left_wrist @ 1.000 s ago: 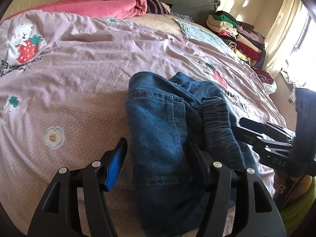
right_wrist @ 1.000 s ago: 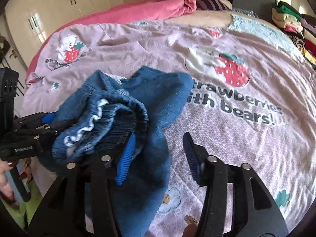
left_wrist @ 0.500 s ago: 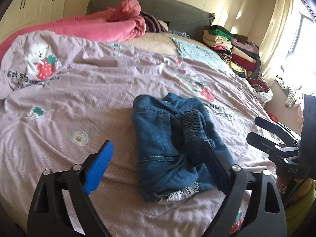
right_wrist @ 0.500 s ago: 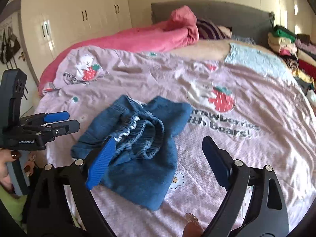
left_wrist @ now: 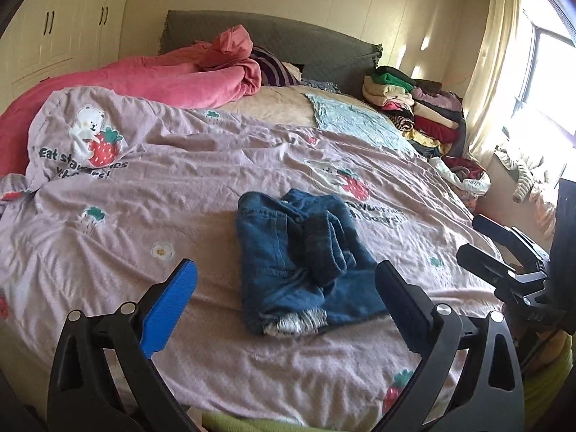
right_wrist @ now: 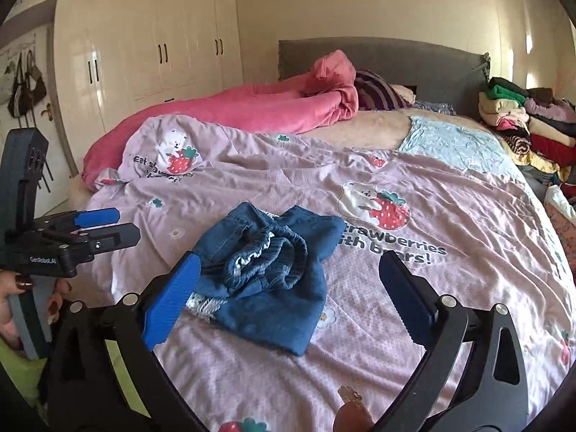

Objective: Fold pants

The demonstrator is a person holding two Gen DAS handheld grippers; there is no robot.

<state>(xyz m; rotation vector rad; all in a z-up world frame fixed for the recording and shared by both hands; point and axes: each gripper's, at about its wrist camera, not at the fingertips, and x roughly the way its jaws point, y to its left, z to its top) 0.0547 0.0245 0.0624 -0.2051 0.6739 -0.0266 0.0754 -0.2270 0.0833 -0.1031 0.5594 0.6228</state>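
A small pair of blue denim pants lies folded in a bundle on the lilac strawberry-print bedspread, elastic waistband on top and a frayed hem toward me. My left gripper hovers above and short of the bundle. Its jaws are still opening wide and its blue pads touch nothing. The right gripper does the same over the pants, jaws opening with nothing between them. Each wrist view catches the other tool at its edge: the right gripper and the left gripper.
A pink blanket is bunched by the grey headboard. A stack of folded clothes sits at the bed's far right, near a curtained window. White wardrobes line the left wall. A hand holds the left tool.
Both grippers opened, let go of the pants, and drew back and up from the bed. The folded bundle now lies alone on the bedspread and looks smaller in both views.
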